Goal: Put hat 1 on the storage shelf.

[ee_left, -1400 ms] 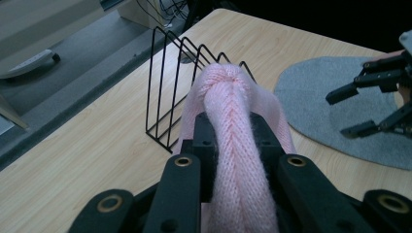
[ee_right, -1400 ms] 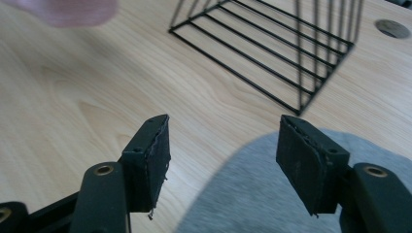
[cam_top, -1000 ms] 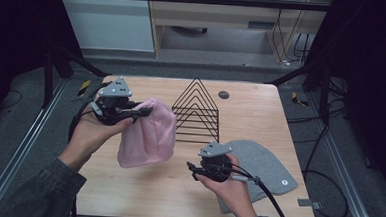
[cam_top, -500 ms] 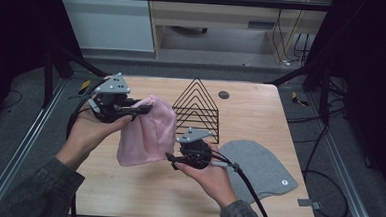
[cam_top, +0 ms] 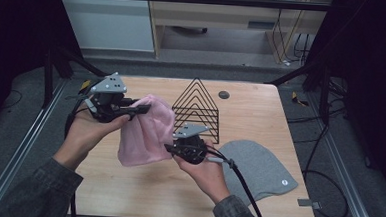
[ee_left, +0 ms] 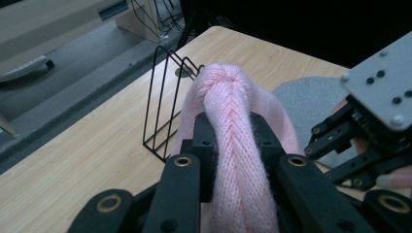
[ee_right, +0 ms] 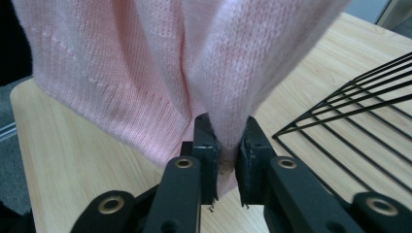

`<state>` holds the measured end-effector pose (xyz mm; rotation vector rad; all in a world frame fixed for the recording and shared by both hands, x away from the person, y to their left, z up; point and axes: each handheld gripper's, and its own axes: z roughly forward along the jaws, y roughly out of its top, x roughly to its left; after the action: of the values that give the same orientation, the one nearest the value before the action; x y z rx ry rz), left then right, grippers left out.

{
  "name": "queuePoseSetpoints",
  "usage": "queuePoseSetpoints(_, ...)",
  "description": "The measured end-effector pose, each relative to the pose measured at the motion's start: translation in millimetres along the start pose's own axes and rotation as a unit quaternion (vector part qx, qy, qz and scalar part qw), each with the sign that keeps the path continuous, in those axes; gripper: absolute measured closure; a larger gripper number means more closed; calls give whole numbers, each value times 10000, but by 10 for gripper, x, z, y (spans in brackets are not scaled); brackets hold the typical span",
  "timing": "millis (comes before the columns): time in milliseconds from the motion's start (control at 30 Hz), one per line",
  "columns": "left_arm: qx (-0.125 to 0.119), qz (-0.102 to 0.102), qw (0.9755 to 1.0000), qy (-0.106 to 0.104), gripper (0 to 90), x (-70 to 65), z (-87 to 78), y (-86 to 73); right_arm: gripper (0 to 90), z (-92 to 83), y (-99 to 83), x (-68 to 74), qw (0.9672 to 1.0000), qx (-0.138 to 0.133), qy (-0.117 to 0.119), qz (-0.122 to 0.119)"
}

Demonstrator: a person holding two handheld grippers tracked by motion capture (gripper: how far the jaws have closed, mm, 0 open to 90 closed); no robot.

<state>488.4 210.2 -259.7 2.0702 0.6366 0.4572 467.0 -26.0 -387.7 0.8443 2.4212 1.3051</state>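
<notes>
A pink knitted beanie hangs above the wooden table, held between both hands. My left gripper is shut on its upper edge; in the left gripper view a thick fold of the pink beanie bulges between the jaws. My right gripper has just been closing and now pinches the lower right edge of the pink beanie, the pads pressing the knit. A grey beanie lies flat on the table at the right.
A black wire rack of triangular dividers stands just behind the pink beanie, close to my right gripper. A small dark round cap sits in the table near its far edge. Cables trail over the table's front.
My right gripper has moved left from beside the grey beanie to the pink beanie's lower edge and shut on it. The left gripper has kept its hold in place.
</notes>
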Motion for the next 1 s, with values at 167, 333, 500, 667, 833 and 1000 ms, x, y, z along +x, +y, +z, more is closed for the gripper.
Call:
queuePoseSetpoints(167, -82, -68, 9999, -11, 765, 75, -32, -22, 825, -162, 58, -113, 10000, 7, -38, -85)
queuePoseSetpoints(333, -236, -85, 9997, 59, 763, 138, -75, 56, 825, -310, 213, -239, 9996, 0, -68, -269)
queuePoseSetpoints(500, -550, -152, 9983, 128, 762, 238, -133, 220, 823, -411, 454, -348, 9989, -78, -127, -453)
queuePoseSetpoints(667, -781, -229, 9964, 239, 761, 376, -159, 399, 823, -476, 719, -485, 9982, -193, -201, -526)
queuePoseSetpoints(833, -912, -248, 9949, 349, 760, 516, -114, 538, 823, -474, 932, -700, 9979, -355, -256, -477)
queuePoseSetpoints(1000, -963, -361, 9939, 388, 760, 634, -25, 640, 822, -421, 999, -851, 9978, -432, -295, -416)
